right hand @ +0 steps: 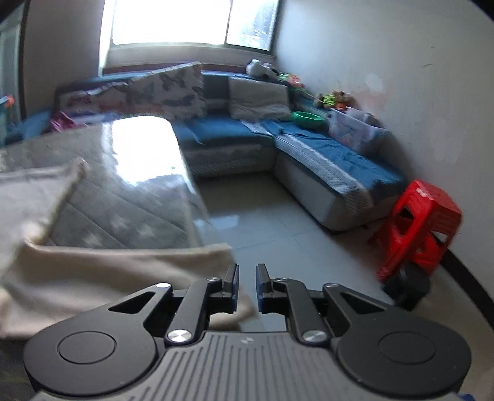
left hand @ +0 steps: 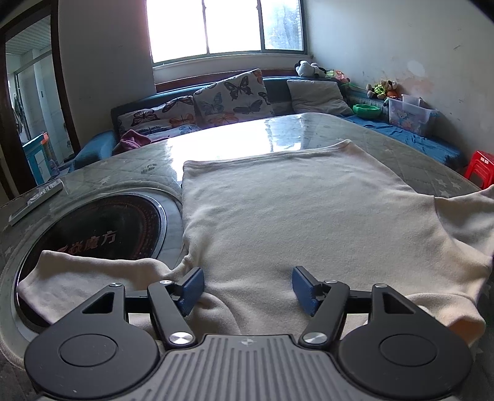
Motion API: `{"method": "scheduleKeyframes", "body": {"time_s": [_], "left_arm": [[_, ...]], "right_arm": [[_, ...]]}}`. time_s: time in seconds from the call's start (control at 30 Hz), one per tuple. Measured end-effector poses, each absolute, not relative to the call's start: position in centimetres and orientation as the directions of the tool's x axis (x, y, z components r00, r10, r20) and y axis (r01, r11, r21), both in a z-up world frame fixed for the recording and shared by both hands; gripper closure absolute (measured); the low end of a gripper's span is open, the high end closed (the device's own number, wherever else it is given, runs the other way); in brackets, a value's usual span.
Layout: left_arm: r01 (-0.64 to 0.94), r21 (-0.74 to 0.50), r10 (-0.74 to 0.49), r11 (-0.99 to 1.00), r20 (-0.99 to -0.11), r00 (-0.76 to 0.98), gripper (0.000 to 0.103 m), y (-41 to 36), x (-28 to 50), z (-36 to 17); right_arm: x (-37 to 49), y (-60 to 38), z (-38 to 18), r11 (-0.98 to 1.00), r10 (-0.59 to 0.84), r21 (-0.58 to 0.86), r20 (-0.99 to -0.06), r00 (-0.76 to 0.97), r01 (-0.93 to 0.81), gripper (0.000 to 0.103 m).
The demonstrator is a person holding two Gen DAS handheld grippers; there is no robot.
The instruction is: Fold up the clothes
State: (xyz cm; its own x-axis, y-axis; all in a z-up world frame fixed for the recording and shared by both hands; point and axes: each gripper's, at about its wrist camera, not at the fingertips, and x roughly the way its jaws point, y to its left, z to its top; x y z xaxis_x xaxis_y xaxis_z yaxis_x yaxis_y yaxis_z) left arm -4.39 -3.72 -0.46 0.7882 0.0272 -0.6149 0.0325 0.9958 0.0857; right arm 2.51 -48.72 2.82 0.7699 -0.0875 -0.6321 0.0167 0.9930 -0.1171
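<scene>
While the cream garment (left hand: 293, 216) lies flat on the table (left hand: 102, 166), its long axis runs straight away from the left gripper (left hand: 248, 291), whose fingers stand released over the near edge; the right gripper (right hand: 247, 287) sits off the table's corner, fingers nearly clenched on nothing visible, the right sleeve (right hand: 123, 265) just to its left; the left is nearer.

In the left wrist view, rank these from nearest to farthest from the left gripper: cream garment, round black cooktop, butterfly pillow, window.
1. cream garment: right beneath the left gripper, spread on the table.
2. round black cooktop: just left, partly under a sleeve.
3. butterfly pillow: on the sofa beyond the table's far edge.
4. window: on the back wall, above the sofa.
</scene>
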Motion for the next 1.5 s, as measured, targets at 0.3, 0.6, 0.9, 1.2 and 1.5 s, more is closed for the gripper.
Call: {"method": "scheduleKeyframes", "body": {"time_s": [0.3, 0.6, 0.9, 1.2, 1.5], "left_arm": [[0.03, 0.078, 0.025, 0.996, -0.616, 0.787, 0.035, -3.7, -4.5, -0.4], [0.053, 0.057, -0.007, 0.997, -0.614, 0.789, 0.029, -3.8, -5.1, -0.1], [0.109, 0.074, -0.042, 0.991, -0.611, 0.791, 0.029, -5.1, -7.1, -0.1], [0.096, 0.047, -0.047, 0.994, -0.619, 0.784, 0.028, -4.2, -8.2, -0.2], [-0.021, 0.016, 0.026, 1.0, -0.6, 0.799, 0.027, -0.9, -9.4, 1.0]], "right_arm": [[5.7, -46.9, 1.0, 0.997, -0.02, -0.063, -0.693, 0.721, -0.033, 0.093], [3.4, -44.0, 3.0, 0.99, 0.065, -0.051, -0.673, 0.737, -0.134, 0.087], [-0.8, -34.8, 3.5, 0.895, 0.327, -0.008, -0.666, 0.67, -0.446, 0.086], [-3.0, -31.7, 1.5, 0.849, 0.338, -0.051, -0.711, 0.616, -0.525, 0.088], [-2.6, -30.1, 2.3, 0.825, 0.386, -0.032, -0.697, 0.604, -0.565, 0.088]]}}
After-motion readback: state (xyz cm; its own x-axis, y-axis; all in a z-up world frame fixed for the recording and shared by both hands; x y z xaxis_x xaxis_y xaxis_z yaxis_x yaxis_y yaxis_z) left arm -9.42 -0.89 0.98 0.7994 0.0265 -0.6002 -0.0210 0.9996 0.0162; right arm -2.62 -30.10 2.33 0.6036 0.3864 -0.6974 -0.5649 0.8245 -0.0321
